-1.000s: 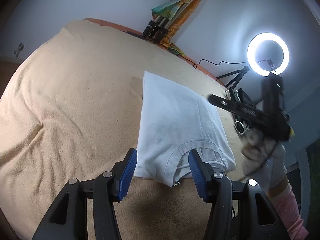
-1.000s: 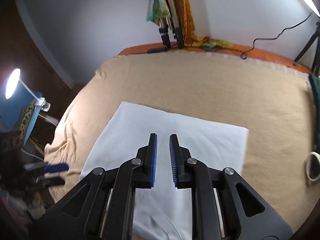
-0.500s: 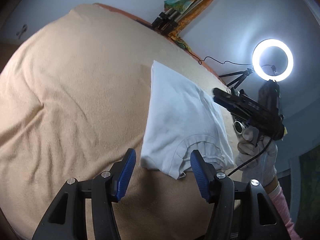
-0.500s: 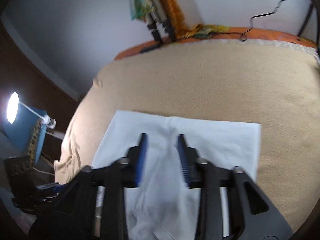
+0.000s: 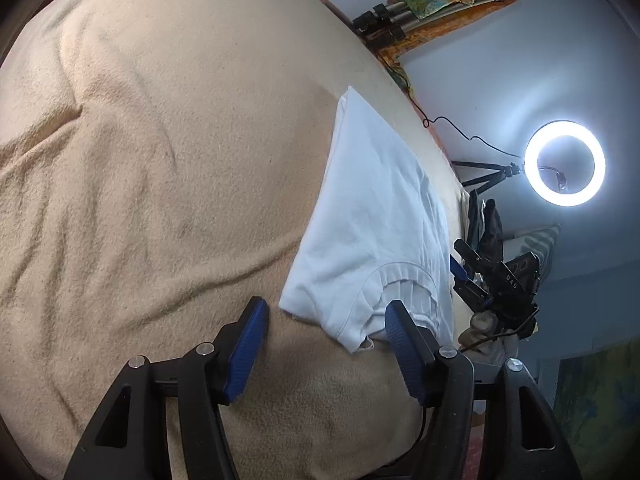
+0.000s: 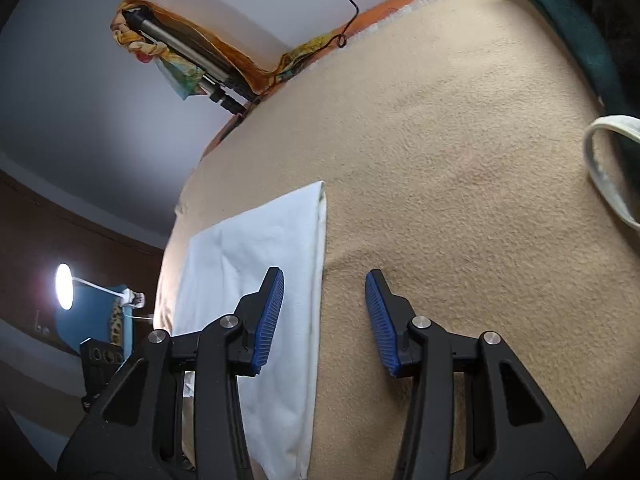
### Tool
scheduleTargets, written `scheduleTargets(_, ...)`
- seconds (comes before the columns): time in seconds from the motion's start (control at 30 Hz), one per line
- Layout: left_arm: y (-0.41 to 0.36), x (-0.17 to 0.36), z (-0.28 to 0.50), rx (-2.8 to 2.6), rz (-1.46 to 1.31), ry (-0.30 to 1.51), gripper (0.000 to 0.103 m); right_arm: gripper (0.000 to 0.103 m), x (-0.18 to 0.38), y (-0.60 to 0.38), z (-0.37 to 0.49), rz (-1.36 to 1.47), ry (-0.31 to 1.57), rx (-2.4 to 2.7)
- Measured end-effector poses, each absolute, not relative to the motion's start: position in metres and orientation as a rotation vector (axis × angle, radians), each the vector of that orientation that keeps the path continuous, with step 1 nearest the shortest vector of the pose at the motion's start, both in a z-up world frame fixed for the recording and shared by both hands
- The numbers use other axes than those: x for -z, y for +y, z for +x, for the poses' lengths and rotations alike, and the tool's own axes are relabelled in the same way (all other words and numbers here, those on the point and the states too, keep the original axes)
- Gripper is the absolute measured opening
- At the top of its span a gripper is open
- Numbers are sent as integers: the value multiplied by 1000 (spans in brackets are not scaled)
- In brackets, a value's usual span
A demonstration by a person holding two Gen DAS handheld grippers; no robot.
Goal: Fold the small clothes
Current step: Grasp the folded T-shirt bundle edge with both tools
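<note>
Left wrist view: the left gripper is spread wide and grasps nothing, hovering over the near edge of a folded white shirt. The shirt lies flat on a beige blanket covering the bed, its ribbed collar at the near end, just in front of the right blue pad. The left pad sits over bare blanket, left of the shirt. The right gripper appears at the shirt's right edge, held by a gloved hand. A lit ring light stands on a tripod at the far right.

Right wrist view: the right gripper is released, fingers well apart and empty. Its left pad lies over the shirt; its right pad lies over blanket. The shirt's folded right edge runs between the two pads. A small lamp glows at the left, beyond the bed. A draped tripod leans against the far wall.
</note>
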State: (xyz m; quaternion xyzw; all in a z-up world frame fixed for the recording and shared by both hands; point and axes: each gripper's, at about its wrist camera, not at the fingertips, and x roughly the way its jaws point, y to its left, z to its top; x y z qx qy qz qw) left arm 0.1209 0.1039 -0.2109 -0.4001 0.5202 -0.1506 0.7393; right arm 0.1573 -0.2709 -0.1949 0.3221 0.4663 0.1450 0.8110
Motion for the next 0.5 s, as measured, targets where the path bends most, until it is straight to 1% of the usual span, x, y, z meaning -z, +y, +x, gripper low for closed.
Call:
scheduleTargets(0.2,97,215,139,323,-889,1111,64,45,201,-252,179,704,988,-381)
scheduleTargets(0.27,95,216,146,318,-881,1107,62,45,202,-245,184,727,984,-395)
scheduleTargets(0.4,82,213,155,303,-783,1101,48,41,202,-232,190,701,985,-409)
scheduleTargets(0.47,75,211,157,292,-719,1096,37,30,199,-224,192,668,989,-403)
scheduleTargets(0.5,71,211,158,285,-689,1096,29,24,198,-221,192,649,994,-400)
